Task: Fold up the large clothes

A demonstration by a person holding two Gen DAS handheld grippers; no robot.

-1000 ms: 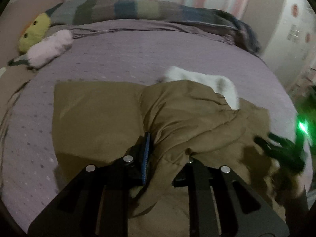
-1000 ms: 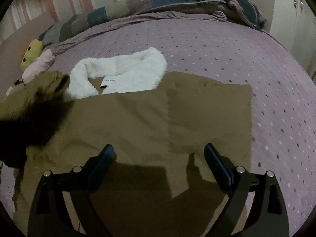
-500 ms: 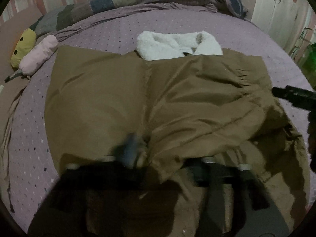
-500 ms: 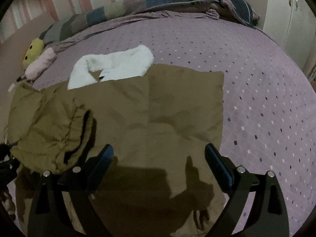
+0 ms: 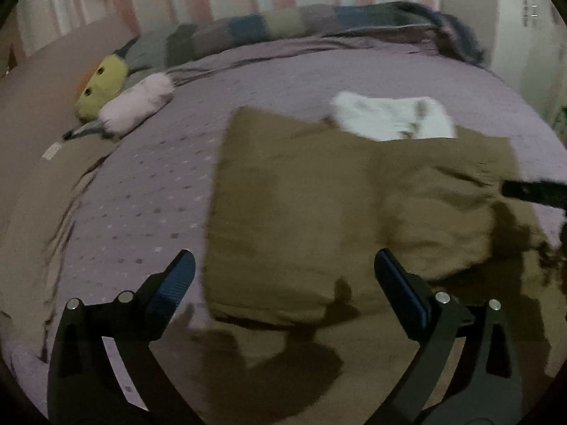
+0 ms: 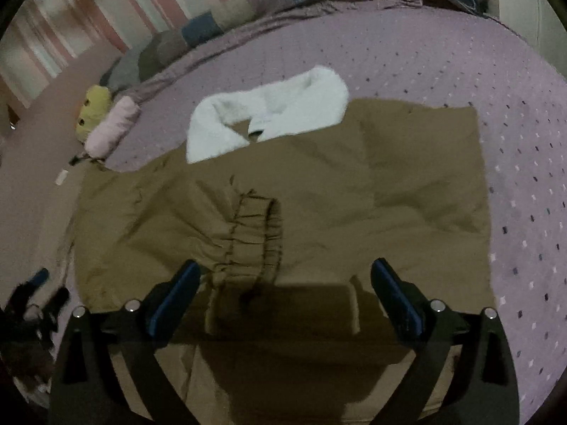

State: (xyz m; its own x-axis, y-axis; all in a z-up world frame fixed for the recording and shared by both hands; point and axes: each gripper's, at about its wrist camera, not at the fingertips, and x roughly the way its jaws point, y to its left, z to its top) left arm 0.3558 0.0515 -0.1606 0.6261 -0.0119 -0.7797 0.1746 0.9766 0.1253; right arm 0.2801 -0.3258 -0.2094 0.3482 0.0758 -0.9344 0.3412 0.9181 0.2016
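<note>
Bed: the purple dotted bed (image 6: 443,71) carries everything; a striped blanket (image 5: 319,24) lies along its far edge and a yellow plush toy (image 5: 102,85) sits at the far left.
Jacket: the brown jacket (image 6: 354,194) lies spread flat across the bed, its white fleece collar (image 6: 269,113) at the far end and both sides turned in over the body.
Sleeve cuff: the gathered sleeve cuff (image 6: 255,241) rests on the jacket's middle, just ahead of the right gripper.
Step in hand: the side folds look done; by judgement, the lengthwise fold is next.
Next move: it calls for both grippers to take the near hem and carry it toward the collar.
Left gripper: the left gripper (image 5: 283,276) hovers over the jacket's near left edge, fingers spread and grasping nothing.
Right gripper: the right gripper (image 6: 285,283) hangs over the near hem, fingers likewise released, cloth lying between but apart.
</note>
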